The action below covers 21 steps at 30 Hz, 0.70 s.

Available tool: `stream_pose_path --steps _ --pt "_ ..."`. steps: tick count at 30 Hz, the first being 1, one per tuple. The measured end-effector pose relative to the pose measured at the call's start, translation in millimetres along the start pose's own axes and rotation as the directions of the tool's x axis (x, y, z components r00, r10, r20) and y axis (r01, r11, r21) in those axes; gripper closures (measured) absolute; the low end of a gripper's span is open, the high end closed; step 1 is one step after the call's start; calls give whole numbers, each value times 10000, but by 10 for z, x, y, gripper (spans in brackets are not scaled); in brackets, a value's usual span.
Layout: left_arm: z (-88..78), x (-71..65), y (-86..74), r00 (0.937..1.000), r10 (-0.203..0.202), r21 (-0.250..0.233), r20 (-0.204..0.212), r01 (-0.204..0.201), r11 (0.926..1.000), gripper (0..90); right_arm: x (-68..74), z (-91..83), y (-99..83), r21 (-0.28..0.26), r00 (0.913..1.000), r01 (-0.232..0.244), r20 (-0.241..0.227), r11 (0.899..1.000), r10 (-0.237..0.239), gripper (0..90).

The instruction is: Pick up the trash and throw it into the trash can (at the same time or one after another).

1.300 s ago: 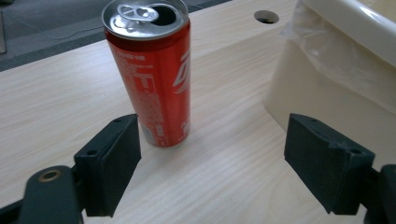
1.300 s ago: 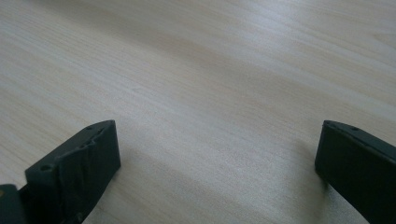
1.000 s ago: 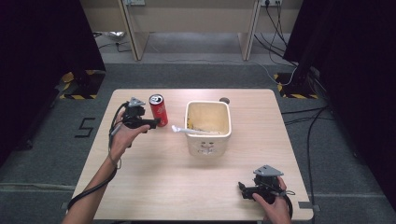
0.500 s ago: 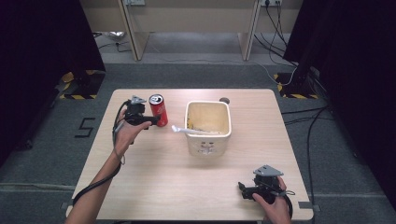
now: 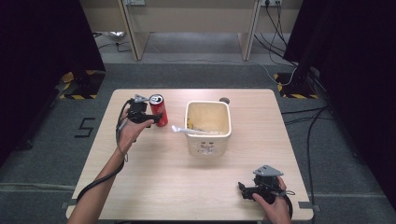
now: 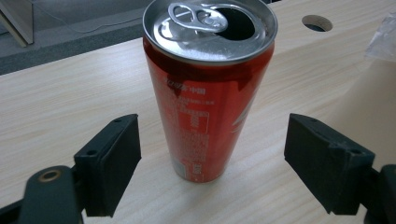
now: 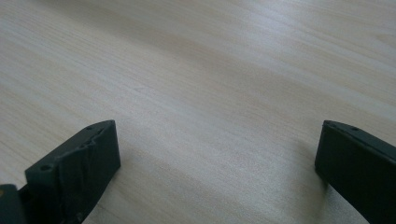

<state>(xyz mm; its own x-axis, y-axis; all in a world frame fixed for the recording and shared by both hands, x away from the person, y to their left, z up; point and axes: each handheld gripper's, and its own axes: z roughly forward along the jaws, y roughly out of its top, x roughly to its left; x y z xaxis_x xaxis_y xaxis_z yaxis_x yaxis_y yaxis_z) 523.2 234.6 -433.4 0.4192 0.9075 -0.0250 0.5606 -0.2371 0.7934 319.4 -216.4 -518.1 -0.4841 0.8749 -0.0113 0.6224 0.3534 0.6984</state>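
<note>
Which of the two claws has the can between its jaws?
The left claw: the open red aluminium can stands between its jaws, untouched. The right claw frames bare table.

1 red can [image 5: 158, 109], 1 tub [image 5: 208, 127], 1 spoon [image 5: 183, 131], 2 grippers

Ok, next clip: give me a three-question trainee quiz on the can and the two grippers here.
1. True or false: the left gripper has already clamped the red can.
2. The can's top is: A sealed, B opened, C crushed.
3. What lies between the right gripper's jaws?

Key: 1. False: the jaws stand apart on either side of the can, with gaps. 2. B: the tab hole is open. 3. Nothing but bare table.
</note>
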Motion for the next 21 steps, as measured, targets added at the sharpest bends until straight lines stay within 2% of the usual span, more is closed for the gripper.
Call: stream_pose_path --steps 16,21 --pt "157 30 29 9991 -371 -176 -204 368 9992 182 1 0 0 -8 10000 28 -25 10000 -28 3" --pt "177 10 49 9991 -374 -269 -218 368 9990 187 1 0 0 -6 10000 28 -27 10000 -28 3"
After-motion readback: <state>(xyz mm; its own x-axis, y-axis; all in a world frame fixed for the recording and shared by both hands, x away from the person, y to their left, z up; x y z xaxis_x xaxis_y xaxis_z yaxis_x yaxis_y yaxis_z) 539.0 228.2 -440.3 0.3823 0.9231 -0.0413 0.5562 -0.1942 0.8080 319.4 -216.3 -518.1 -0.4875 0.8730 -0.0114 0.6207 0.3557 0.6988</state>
